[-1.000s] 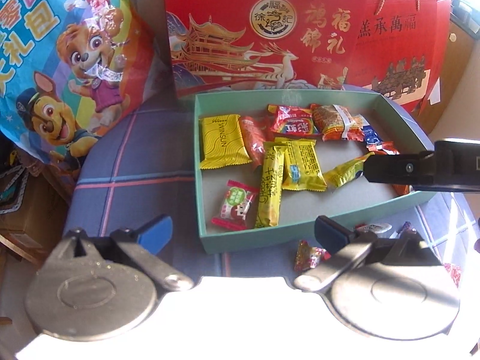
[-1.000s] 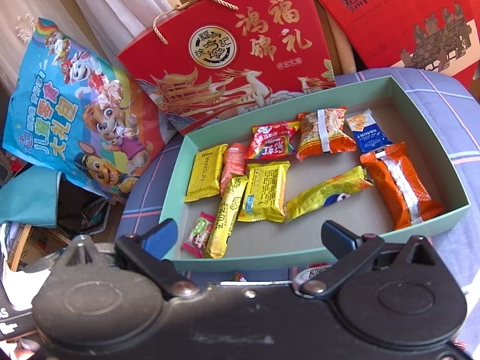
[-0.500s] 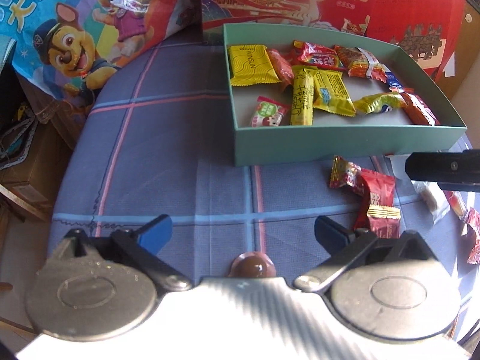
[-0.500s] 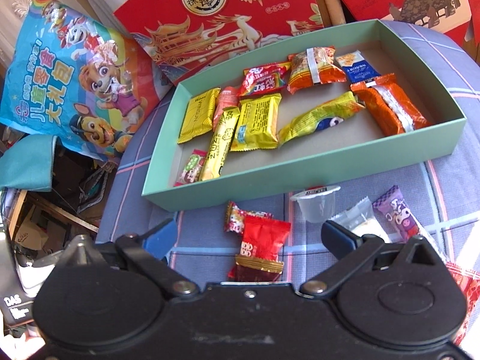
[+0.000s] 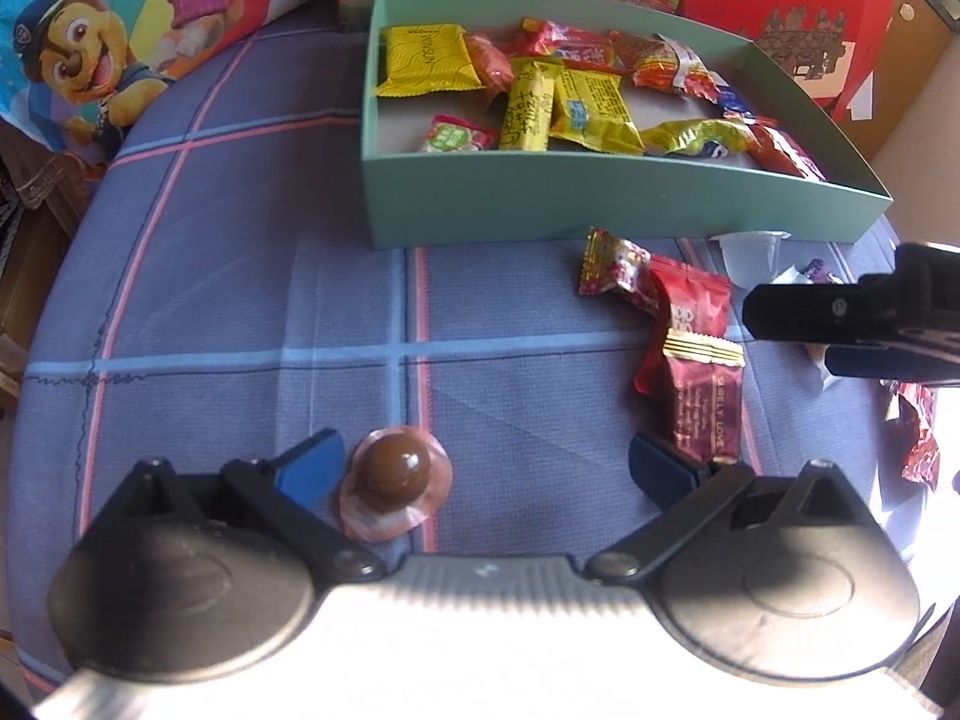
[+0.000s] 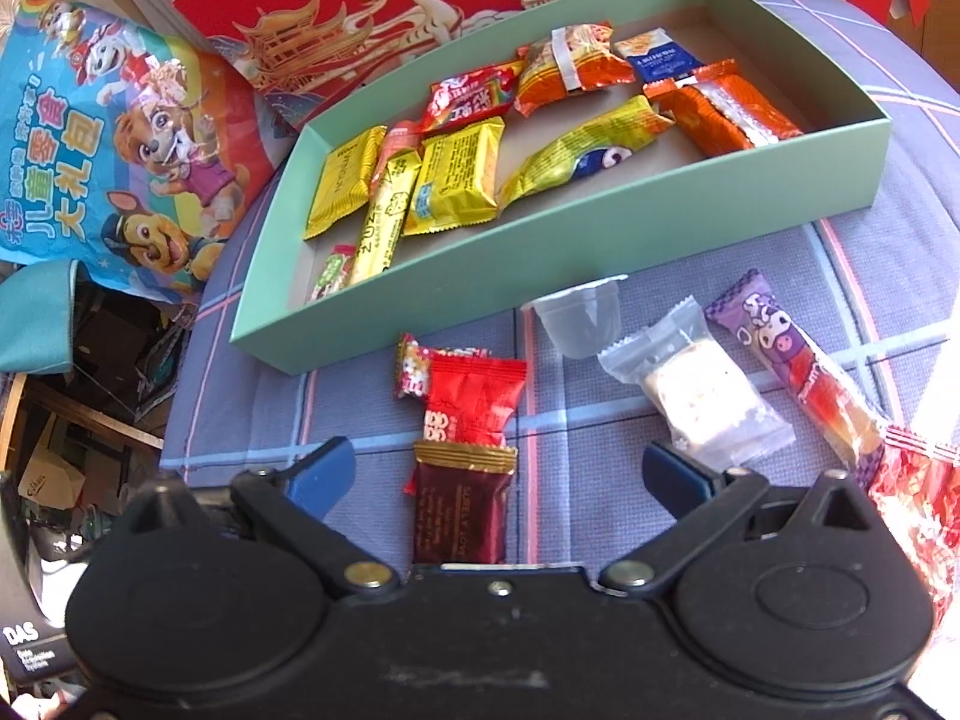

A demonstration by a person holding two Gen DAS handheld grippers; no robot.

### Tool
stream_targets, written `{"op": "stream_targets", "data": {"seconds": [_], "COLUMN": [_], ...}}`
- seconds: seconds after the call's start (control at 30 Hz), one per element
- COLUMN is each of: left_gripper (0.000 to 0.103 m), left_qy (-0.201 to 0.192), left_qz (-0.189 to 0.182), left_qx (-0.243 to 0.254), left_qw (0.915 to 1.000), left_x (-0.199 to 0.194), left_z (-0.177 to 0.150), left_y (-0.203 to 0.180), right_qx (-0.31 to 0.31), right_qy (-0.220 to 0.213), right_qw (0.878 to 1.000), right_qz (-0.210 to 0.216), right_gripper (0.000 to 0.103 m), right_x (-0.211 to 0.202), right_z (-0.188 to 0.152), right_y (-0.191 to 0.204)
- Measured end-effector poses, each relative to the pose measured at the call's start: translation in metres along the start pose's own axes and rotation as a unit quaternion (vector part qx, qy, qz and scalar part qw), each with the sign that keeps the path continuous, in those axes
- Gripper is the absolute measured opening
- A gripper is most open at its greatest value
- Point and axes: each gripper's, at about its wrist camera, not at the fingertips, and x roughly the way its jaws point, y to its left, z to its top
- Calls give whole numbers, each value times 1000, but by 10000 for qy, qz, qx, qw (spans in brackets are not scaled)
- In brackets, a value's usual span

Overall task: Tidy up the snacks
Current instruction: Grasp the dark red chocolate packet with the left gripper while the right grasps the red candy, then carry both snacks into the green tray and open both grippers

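A green box [image 5: 540, 204] [image 6: 372, 306] holds several wrapped snacks. Loose snacks lie on the blue plaid cloth in front of it. My left gripper [image 5: 486, 465] is open low over the cloth; a round brown chocolate in clear wrap [image 5: 393, 480] lies just inside its left finger, and a dark red packet [image 5: 705, 408] lies by its right finger. My right gripper [image 6: 498, 471] is open, with the dark red packet [image 6: 462, 507] between its fingers, a bright red packet [image 6: 471, 399] beyond it, and a clear-wrapped white cake [image 6: 696, 390] by its right finger.
A clear jelly cup [image 6: 579, 318], a purple stick snack [image 6: 798, 372] and a small red candy [image 6: 414, 369] lie on the cloth. Red gift bags [image 6: 384, 6] and a cartoon snack bag [image 6: 108, 144] stand behind the box. The right gripper shows in the left wrist view [image 5: 852, 318].
Both grippers have pulled back from the box and dropped toward the cloth. The loose snacks and the chocolate have come into view between the fingers.
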Motion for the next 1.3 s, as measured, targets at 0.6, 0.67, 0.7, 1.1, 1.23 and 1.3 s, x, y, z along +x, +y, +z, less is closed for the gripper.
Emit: {"op": "stream_targets", "data": {"seconds": [0.6, 0.67, 0.7, 1.1, 1.23, 1.3], "left_gripper": [36, 36, 36, 36, 36, 36], "left_qy": [-179, -162, -157, -225, -301, -365], "left_qz": [-80, -42, -32, -3, -69, -92], "left_qx": [325, 61, -58, -372, -297, -253], "left_qw": [9993, 9998, 9999, 9991, 9991, 9990], "left_x": [8, 8, 7, 1, -7, -14], "left_z": [9, 11, 14, 17, 19, 23], "left_y": [-26, -5, 5, 40, 35, 33], "right_qx": [-230, -366, -430, -1098, -958, -937], "right_qy": [8, 76, 118, 100, 27, -58], "right_qw": [9993, 9989, 9987, 9939, 9954, 9955], "right_qz": [282, 270, 248, -97, 36, 128], "right_gripper": [52, 52, 52, 34, 34, 34], "right_x": [15, 22, 27, 44, 26, 14], "right_z": [13, 12, 11, 5, 12, 19], "right_y": [2, 10, 14, 51, 42, 41]}}
